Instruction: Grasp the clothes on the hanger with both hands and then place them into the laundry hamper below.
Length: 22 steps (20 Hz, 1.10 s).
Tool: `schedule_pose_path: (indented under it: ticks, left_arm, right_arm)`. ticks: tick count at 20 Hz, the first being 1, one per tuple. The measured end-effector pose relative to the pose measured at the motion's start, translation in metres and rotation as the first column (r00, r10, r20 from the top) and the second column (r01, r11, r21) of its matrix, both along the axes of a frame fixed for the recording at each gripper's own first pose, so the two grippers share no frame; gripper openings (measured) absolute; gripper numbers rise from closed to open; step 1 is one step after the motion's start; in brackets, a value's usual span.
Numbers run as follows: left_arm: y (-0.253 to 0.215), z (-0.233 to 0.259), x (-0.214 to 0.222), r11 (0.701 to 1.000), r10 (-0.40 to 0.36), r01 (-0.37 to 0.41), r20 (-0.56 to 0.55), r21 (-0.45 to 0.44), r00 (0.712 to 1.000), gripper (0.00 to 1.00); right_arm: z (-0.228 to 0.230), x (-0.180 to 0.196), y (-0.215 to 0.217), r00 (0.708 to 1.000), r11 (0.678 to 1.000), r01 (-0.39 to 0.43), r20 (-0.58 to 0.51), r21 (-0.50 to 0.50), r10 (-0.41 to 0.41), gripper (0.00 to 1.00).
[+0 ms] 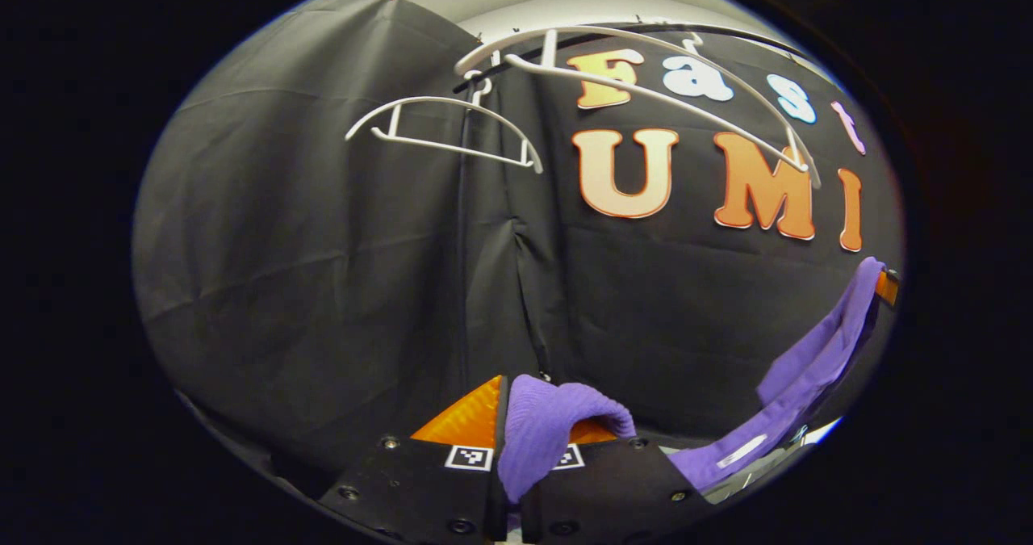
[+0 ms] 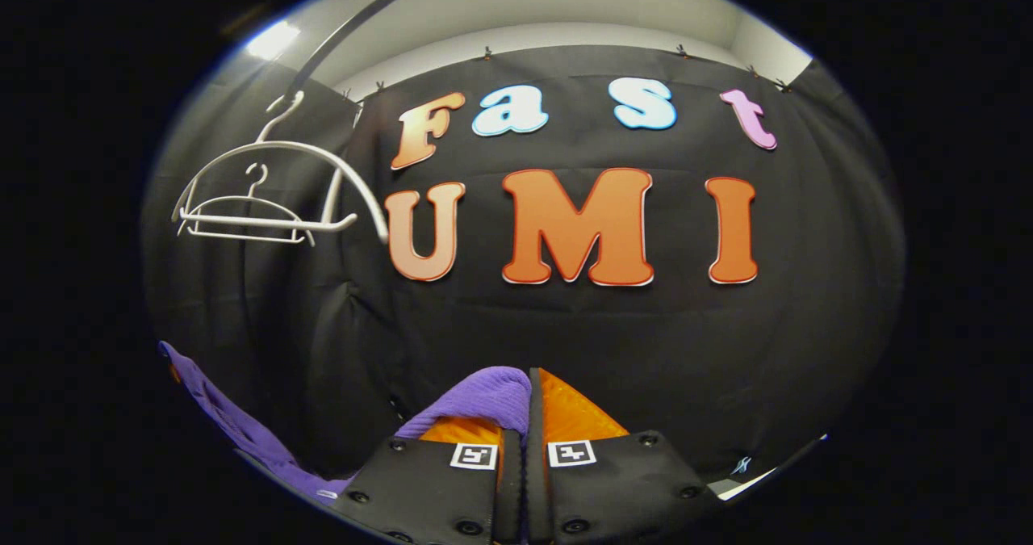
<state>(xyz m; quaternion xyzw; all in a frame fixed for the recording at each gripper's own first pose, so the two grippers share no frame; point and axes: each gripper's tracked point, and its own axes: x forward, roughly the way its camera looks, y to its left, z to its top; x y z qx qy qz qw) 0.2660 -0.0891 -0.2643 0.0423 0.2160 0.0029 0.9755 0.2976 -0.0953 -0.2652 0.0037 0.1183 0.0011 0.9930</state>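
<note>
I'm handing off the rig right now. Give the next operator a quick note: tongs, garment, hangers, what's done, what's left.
Left tongs: shut on the purple garment, a fold bunched between the fingers.
Right tongs: shut on the same garment at another spot, cloth draped over one finger.
The garment sags between the two. White hangers hang bare on the rail above.
Done: both grasps, garment off the hanger.
Left: lower it into the hamper, which isn't in view, and release.
</note>
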Motion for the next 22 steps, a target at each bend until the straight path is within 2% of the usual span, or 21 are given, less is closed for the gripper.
schedule_pose_path:
  ticks: [4, 8, 10, 13, 15, 16, 18, 22]
  left_arm:
    - [-0.06, -0.02, -0.005, 0.988, -0.118, 0.113, -0.048, -0.106, 0.992, 0.08]
    - [-0.121, -0.058, -0.021, 0.946, -0.206, 0.155, -0.161, -0.283, 0.965, 0.08]
    - [-0.136, -0.086, -0.038, 0.934, -0.232, 0.139, -0.262, -0.329, 0.937, 0.09]
    - [-0.148, -0.126, -0.052, 0.916, -0.247, 0.107, -0.333, -0.388, 0.91, 0.08]
    - [-0.144, -0.17, -0.068, 0.943, -0.235, 0.086, -0.457, -0.323, 0.858, 0.12]
    - [-0.143, -0.187, -0.077, 0.946, -0.229, 0.074, -0.493, -0.315, 0.839, 0.12]
    - [-0.144, -0.201, -0.09, 0.946, -0.23, 0.059, -0.53, -0.319, 0.816, 0.11]
    - [-0.141, -0.23, -0.106, 0.956, -0.237, 0.077, -0.588, -0.283, 0.774, 0.12]
  right_arm:
    - [-0.023, -0.013, 0.056, 0.99, 0.991, -0.116, -0.069, 0.066, 0.121, 0.1]
    - [-0.063, -0.026, 0.098, 0.967, 0.975, -0.164, -0.17, 0.149, 0.189, 0.1]
    - [-0.091, -0.039, 0.113, 0.948, 0.966, -0.159, -0.242, 0.203, 0.207, 0.1]
    - [-0.144, -0.055, 0.125, 0.917, 0.969, -0.151, -0.337, 0.195, 0.211, 0.1]
    - [-0.189, -0.071, 0.131, 0.874, 0.97, -0.154, -0.431, 0.19, 0.223, 0.1]
    - [-0.208, -0.081, 0.132, 0.849, 0.97, -0.153, -0.478, 0.187, 0.226, 0.1]
    - [-0.243, -0.099, 0.134, 0.804, 0.968, -0.145, -0.546, 0.206, 0.237, 0.1]
    - [-0.29, -0.121, 0.133, 0.723, 0.966, -0.089, -0.651, 0.242, 0.23, 0.1]
